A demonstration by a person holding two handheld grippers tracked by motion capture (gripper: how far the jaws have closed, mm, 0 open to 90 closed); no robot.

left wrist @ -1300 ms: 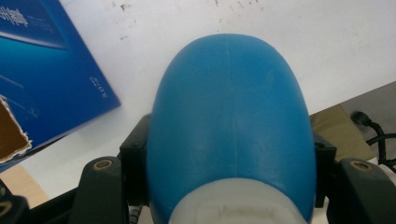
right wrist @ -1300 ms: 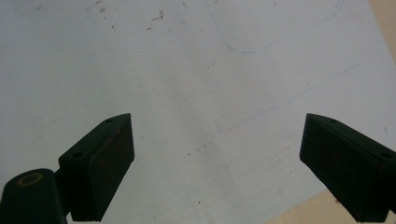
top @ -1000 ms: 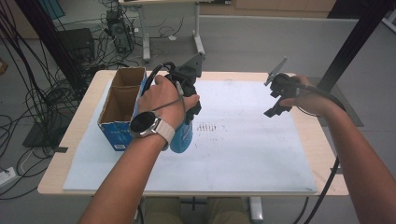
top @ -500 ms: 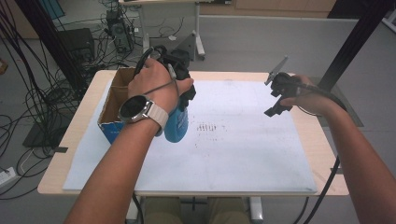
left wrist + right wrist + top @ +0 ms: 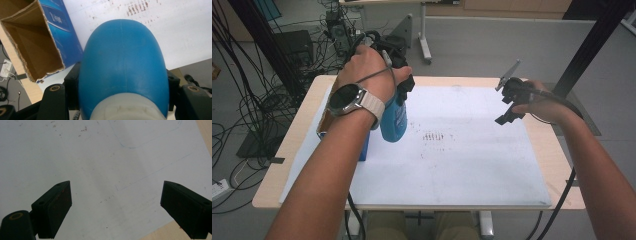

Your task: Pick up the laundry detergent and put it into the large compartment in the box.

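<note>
- Blue plastic bottle (image 5: 123, 67) hangs pinched at its sides by the left gripper (image 5: 394, 87), lifted clear of the white sheet (image 5: 462, 165), so the pick-up looks done.
- Beside and just left of the bottle stands an open cardboard box (image 5: 32, 50) with blue sides and nothing visible inside; placing the bottle in it seems the likely step left.
- Farther right, the right gripper (image 5: 115, 207) hovers over bare sheet, fingers (image 5: 56, 207) spread wide, holding nothing.
- Brownish specks (image 5: 434, 136) mark the sheet's middle.
</note>
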